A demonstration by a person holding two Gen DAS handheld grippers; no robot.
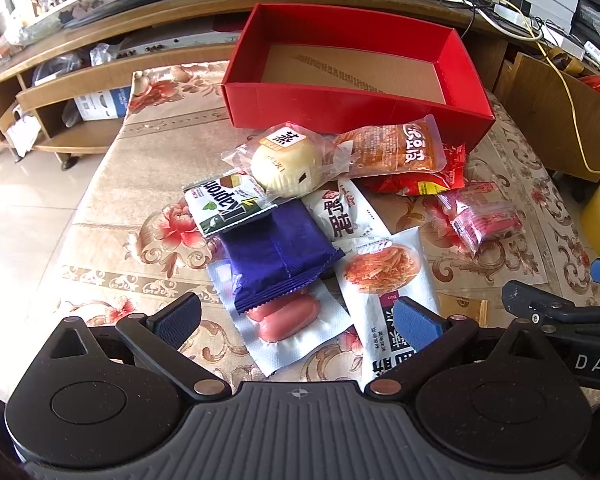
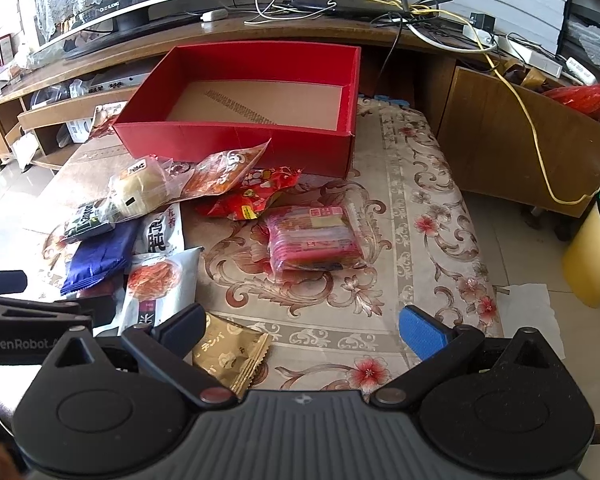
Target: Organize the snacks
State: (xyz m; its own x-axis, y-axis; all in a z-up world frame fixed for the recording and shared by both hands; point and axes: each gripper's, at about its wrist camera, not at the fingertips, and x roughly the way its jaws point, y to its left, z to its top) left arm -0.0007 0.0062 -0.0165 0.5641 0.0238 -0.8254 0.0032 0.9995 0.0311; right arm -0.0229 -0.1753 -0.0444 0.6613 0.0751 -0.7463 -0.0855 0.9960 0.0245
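An empty red box (image 1: 340, 104) (image 2: 236, 142) stands at the far end of the floral table. In front of it lies a pile of snacks: a wrapped bun (image 1: 286, 164) (image 2: 138, 190), an orange packet (image 1: 396, 146), a blue packet (image 1: 280, 254) (image 2: 98, 258), sausages (image 1: 286, 318), a white packet with a noodle picture (image 1: 384, 276) (image 2: 160, 284). A pink-red packet (image 2: 314, 238) (image 1: 482, 216) lies apart, and a gold packet (image 2: 230, 354) is near my right gripper. My left gripper (image 1: 296, 318) is open above the sausages. My right gripper (image 2: 300, 328) is open and empty.
A wooden TV stand (image 1: 140, 20) with a monitor and tangled cables runs behind the table. A yellow bin (image 2: 592, 256) stands on the floor at right. The table's right edge (image 2: 484, 248) drops to tiled floor.
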